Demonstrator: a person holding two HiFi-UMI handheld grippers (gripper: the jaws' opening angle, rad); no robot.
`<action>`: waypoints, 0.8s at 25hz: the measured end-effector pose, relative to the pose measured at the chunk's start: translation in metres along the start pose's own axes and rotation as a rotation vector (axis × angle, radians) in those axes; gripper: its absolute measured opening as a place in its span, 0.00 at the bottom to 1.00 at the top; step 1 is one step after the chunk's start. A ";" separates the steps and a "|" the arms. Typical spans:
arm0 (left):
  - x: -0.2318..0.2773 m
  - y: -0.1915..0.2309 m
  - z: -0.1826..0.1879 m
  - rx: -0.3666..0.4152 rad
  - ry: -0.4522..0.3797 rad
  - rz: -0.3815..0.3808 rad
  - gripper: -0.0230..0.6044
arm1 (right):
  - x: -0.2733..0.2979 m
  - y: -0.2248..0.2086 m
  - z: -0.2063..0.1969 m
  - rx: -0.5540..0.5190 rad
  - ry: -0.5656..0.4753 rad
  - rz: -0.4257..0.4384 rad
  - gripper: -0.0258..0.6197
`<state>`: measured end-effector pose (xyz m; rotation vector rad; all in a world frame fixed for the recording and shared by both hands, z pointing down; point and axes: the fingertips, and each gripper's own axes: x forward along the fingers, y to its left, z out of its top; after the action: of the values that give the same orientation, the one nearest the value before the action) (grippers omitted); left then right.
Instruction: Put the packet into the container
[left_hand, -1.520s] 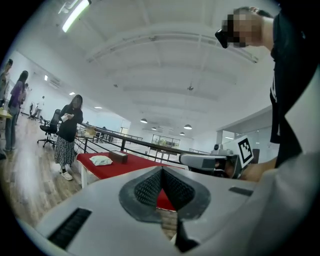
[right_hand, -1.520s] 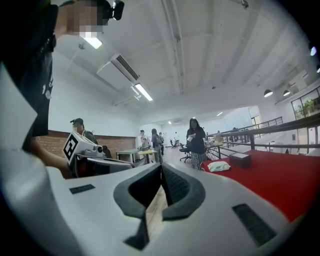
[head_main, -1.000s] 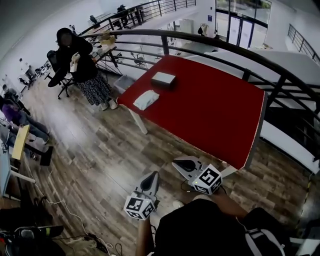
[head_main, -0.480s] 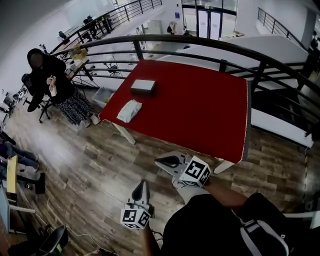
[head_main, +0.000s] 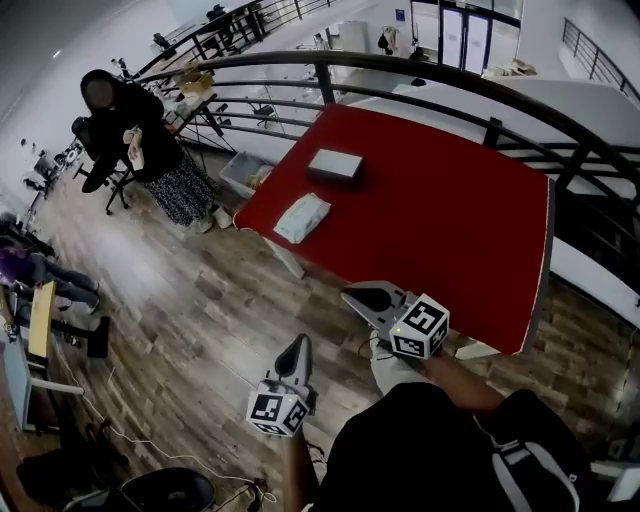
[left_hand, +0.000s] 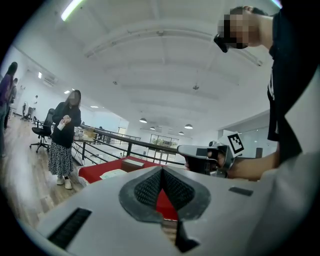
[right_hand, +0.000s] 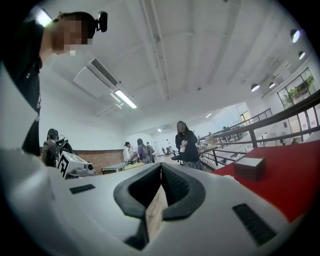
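On the red table (head_main: 440, 220), near its left corner, lies a pale packet (head_main: 302, 216). A flat grey container (head_main: 335, 165) stands just beyond it. Both grippers are held level over the wooden floor, short of the packet. My left gripper (head_main: 298, 346) is shut and empty, well back from the table. My right gripper (head_main: 366, 297) is at the table's near edge, also shut with nothing in it. In the left gripper view the shut gripper (left_hand: 161, 174) points at the table, with the packet (left_hand: 112, 173) and container (left_hand: 134, 162) far ahead. The right gripper view shows the shut gripper (right_hand: 161, 169) and the container (right_hand: 249, 167) to its right.
A person in dark clothes (head_main: 130, 130) stands on the floor left of the table. A black railing (head_main: 450, 85) runs behind the table and along its right side. Cables (head_main: 190, 460) lie on the floor at the lower left. Other people sit at the far left.
Both grippers have been carried across the floor toward the red table, and the right one now reaches its near edge. Their jaws have stayed shut. The packet and container have not moved.
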<state>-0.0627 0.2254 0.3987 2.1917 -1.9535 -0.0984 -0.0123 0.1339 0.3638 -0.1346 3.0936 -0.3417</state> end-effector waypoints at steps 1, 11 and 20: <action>0.009 0.007 0.003 0.000 0.002 0.004 0.04 | 0.008 -0.010 0.004 0.016 -0.009 0.003 0.07; 0.110 0.066 0.027 -0.033 0.009 0.026 0.04 | 0.078 -0.109 0.026 0.035 0.009 0.045 0.08; 0.175 0.099 0.052 -0.021 0.031 0.030 0.04 | 0.119 -0.167 0.042 0.070 0.018 0.084 0.08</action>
<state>-0.1471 0.0363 0.3819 2.1373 -1.9588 -0.0805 -0.1153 -0.0486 0.3571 0.0006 3.0880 -0.4501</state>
